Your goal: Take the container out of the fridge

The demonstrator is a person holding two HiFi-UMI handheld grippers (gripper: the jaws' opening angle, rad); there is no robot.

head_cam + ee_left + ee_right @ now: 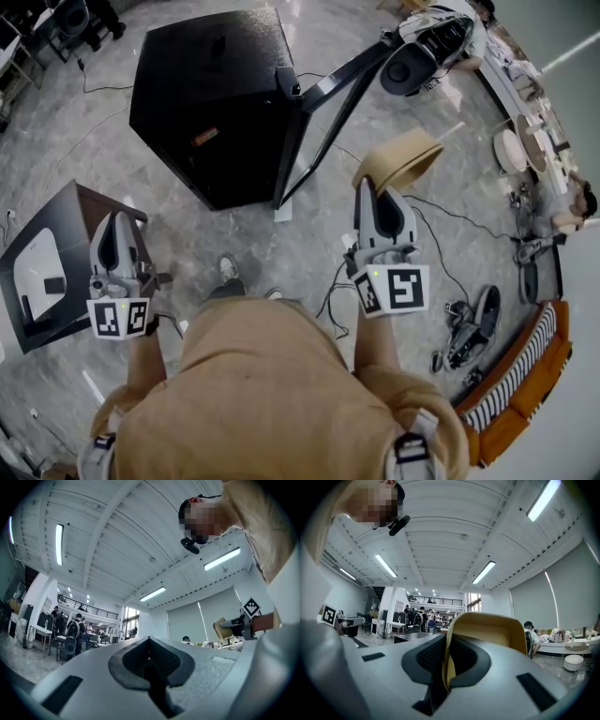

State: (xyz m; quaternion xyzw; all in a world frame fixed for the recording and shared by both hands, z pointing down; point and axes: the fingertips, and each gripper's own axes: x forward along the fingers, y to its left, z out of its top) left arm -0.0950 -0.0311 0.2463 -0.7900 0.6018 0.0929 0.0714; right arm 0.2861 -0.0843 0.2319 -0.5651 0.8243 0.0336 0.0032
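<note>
With the container [398,159] out of the fridge [211,103] and pinched by the right tongs [368,187], the left tongs [117,221], pressed together and empty, should probably close the door [323,112] next.

I looked down on a grey stone-tiled floor [187,230]. On it stood the black fridge [211,103] with its door swung open, and well to its left a dark box [56,267]. A white scrap [284,214] lay by the fridge's front corner. Thin cables [441,258] trailed over the tiles on the right, near a heap of black gear [469,328] and an orange striped cushion [525,375].
</note>
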